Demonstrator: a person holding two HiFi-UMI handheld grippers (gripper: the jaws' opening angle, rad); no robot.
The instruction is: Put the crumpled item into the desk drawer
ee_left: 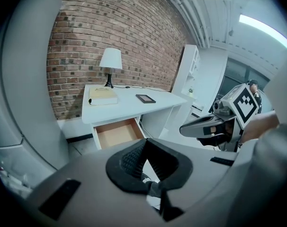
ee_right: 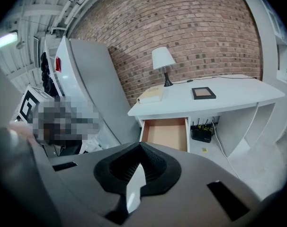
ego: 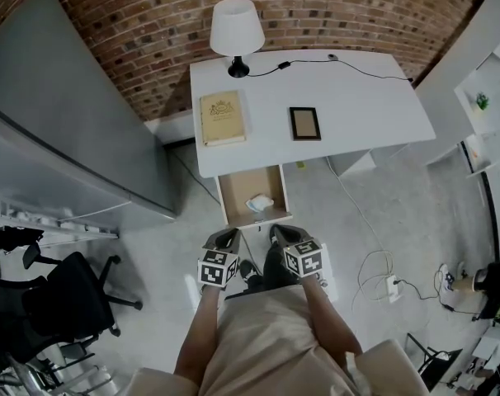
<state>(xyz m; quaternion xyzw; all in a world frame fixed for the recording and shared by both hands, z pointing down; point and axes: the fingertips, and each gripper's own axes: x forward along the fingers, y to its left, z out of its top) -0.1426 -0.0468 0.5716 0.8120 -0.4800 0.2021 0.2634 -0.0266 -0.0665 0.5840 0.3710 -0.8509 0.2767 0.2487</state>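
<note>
Resting on the desk (ego: 361, 110), book (ego: 222, 118) title unreadably small.

1. Drawer (ego: 243, 184) pulled out from the desk (ego: 357, 114) front, open from above; bare wood at the back and left, crumpled item (ego: 259, 203) near the front.
2. Left gripper (ego: 227, 236) and right gripper (ego: 280, 233) side by side just short of the drawer front, only a strip of floor (ego: 332, 221) between.
3. Left: tall grey cabinet (ego: 68, 114) close beside the desk, office chair (ego: 52, 291) nearer the person.
4. Right: open floor, then cord (ego: 367, 262) and power strip (ego: 391, 285).
5. Desk top: lamp (ego: 236, 31), book (ego: 222, 118), picture frame (ego: 304, 124) on the left and middle; right half bare.
</note>
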